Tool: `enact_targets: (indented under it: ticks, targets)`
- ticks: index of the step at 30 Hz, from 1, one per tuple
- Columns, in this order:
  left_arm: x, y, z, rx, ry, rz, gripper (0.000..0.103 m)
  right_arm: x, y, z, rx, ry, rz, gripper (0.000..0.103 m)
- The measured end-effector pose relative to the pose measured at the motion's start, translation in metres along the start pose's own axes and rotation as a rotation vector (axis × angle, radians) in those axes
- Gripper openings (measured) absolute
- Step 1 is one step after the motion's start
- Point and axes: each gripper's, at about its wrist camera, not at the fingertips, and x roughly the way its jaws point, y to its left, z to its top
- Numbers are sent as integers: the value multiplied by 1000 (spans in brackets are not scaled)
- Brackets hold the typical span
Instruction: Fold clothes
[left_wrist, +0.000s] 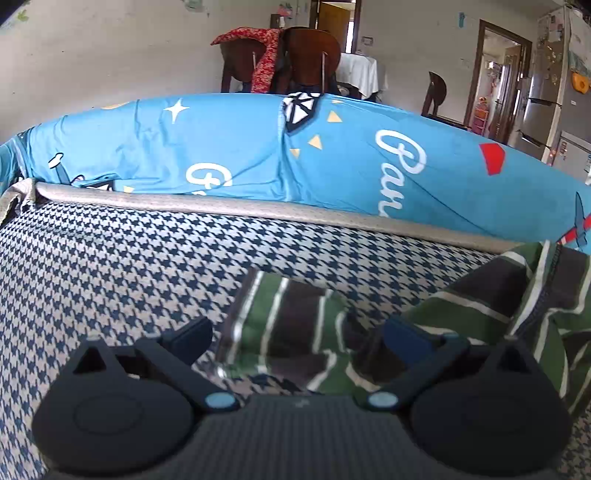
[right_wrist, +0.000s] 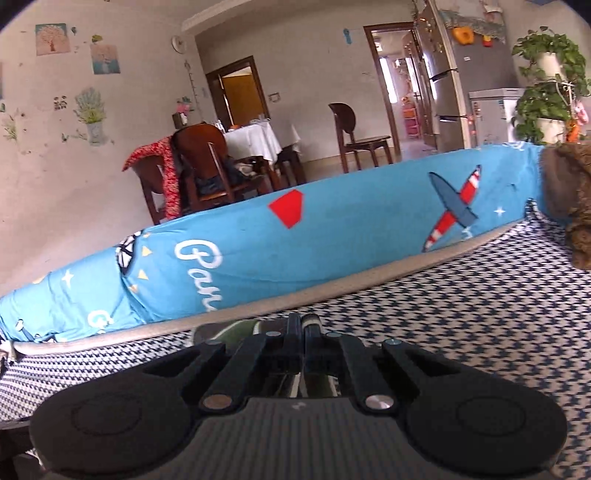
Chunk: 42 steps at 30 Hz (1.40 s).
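Houndstooth-patterned navy and white cushion cover (left_wrist: 110, 266) carries one green, black and white striped garment (left_wrist: 295, 332), crumpled. One left gripper (left_wrist: 295, 332) stands with its jaws spread wide, the striped cloth lying between them. One right gripper (right_wrist: 303, 325) has its jaws pressed together on a fold of the same garment (right_wrist: 236, 330). One blue printed bolster (left_wrist: 258, 147) lies behind
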Motion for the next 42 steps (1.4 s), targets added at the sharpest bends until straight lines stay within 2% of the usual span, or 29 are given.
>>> enact_targets:
  ticks: [5,7,9,11,14,19,24,33,39,42]
  targets:
    - [1,-13,-3,15,13,-14,103,4,-23,-7,-24,114,-59,8]
    - [2,-17,-3,16,18,-23,103,8,-30,-11,-27,176,-72,18]
    - [2,-21,-4,26,21,-25,103,7,-35,-15,-33,202,-87,42]
    - [3,-24,-3,32,24,-32,103,4,-37,-19,-77,220,-89,56]
    - [3,-26,-4,37,28,-35,103,0,-37,-23,-139,224,-103,57]
    - [0,-28,-8,44,35,-29,103,-13,-41,-18,-148,152,-98,57]
    - [0,-29,-12,54,53,-31,103,-18,-25,-12,-130,102,20,57]
    - [-1,-14,-11,44,55,6,103,-2,44,-24,-216,78,263,57]
    - [0,9,-9,28,34,75,103,18,94,-45,-321,119,377,57]
    - [0,23,-9,7,36,98,103,30,110,-57,-364,160,395,57]
